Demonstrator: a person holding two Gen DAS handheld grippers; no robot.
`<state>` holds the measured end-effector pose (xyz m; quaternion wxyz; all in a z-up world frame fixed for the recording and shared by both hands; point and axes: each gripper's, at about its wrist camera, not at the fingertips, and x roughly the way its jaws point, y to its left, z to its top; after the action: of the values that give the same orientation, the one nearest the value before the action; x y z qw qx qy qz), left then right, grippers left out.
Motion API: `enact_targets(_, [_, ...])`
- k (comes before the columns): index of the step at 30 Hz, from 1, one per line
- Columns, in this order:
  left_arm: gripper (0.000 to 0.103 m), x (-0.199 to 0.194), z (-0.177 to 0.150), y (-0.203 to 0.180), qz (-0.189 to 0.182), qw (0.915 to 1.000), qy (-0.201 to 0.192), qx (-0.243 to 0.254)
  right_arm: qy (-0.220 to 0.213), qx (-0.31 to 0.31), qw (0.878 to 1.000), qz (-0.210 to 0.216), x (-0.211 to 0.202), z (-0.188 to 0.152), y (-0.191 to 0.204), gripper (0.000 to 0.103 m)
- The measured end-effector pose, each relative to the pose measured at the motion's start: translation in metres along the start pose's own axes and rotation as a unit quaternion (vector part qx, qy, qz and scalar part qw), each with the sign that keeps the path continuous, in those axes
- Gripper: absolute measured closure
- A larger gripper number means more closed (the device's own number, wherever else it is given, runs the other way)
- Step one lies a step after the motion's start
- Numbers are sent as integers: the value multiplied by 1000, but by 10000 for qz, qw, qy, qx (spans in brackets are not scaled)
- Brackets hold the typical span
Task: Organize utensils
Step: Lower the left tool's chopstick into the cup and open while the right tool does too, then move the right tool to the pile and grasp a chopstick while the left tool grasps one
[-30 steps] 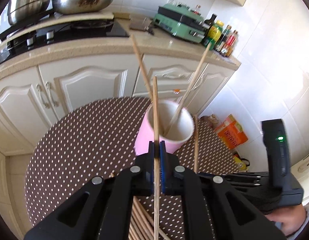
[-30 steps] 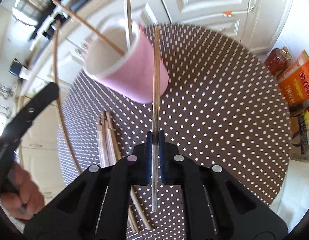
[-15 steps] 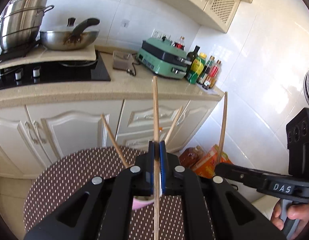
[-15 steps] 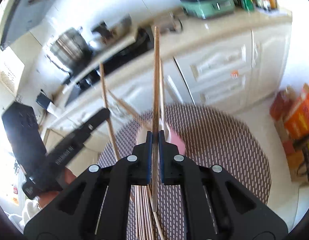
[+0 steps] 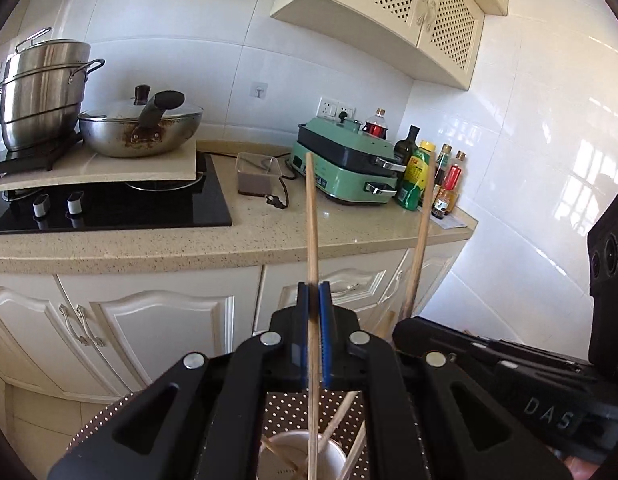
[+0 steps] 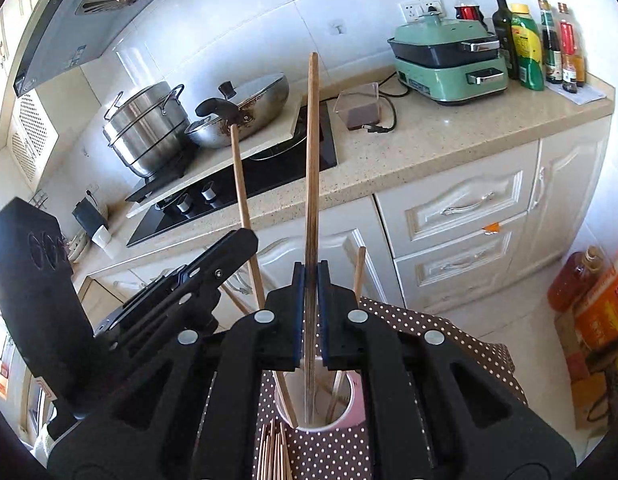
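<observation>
- Over a round table with a brown, white-dotted cloth (image 6: pixel 449 332), two black hand-held grippers hover side by side above a pink cup (image 6: pixel 355 414).
- Left gripper (image 5: pixel 313 336): its blue-padded fingers (image 5: pixel 325 332) are pressed narrow around a pale wooden chopstick (image 5: pixel 312 216). This stick stands nearly upright, and its lower end reaches down into the cup's white inside (image 5: pixel 293 454).
- Right gripper (image 6: pixel 311 312): its jaws are likewise clamped on a darker brown chopstick (image 6: pixel 312 152), also upright, with its lower end inside the cup.
- Several more wooden chopsticks (image 6: pixel 359 272) already lean in the cup at different angles.
- A bundle of loose chopsticks (image 6: pixel 273 452) lies flat on the cloth, just near-left of the cup.
- Far behind stands a beige kitchen counter (image 6: pixel 449 128) with a black hob (image 5: pixel 109 208), a steel stockpot (image 5: pixel 41 88), a lidded wok (image 5: pixel 141 128), a mint-green electric cooker (image 6: pixel 449 60) and a row of sauce bottles (image 6: pixel 529 36).
</observation>
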<state>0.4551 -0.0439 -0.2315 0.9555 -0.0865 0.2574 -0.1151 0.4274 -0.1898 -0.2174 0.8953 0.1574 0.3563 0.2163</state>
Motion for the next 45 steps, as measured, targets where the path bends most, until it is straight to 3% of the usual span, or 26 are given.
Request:
enact_targets(5, [98,9,-8,7,235,9997,-86,-64,22,-58,10000,-45,14,-7,-6,96])
enact_targets(12, [98,10,-36,15,374,9990,185,-150,86,-250,9996,-96,17,-24,-7,96])
enact_targets(19, [98,-8,-61,15,385,9984,412,91,212,-411,9988,-169,5,-47,-2,96])
enact_targets(26, [98,-35,-84,20,429,9973,601,-8,414,-375,9981,-274,-10,-76,-2,96])
enact_targets(38, [97,-61,-99,16,368,9959,832,34,637,-48,9969,-451,-19,-109,1,96])
enact_targets(42, [82,-67,-104,15,357,9946,970,21,673,97,9968,-431,-22,-112,2,96])
enact_targets(45, [82,-74,-106,16,312,9943,1016,60,650,110,9969,-434,-26,-113,5,96])
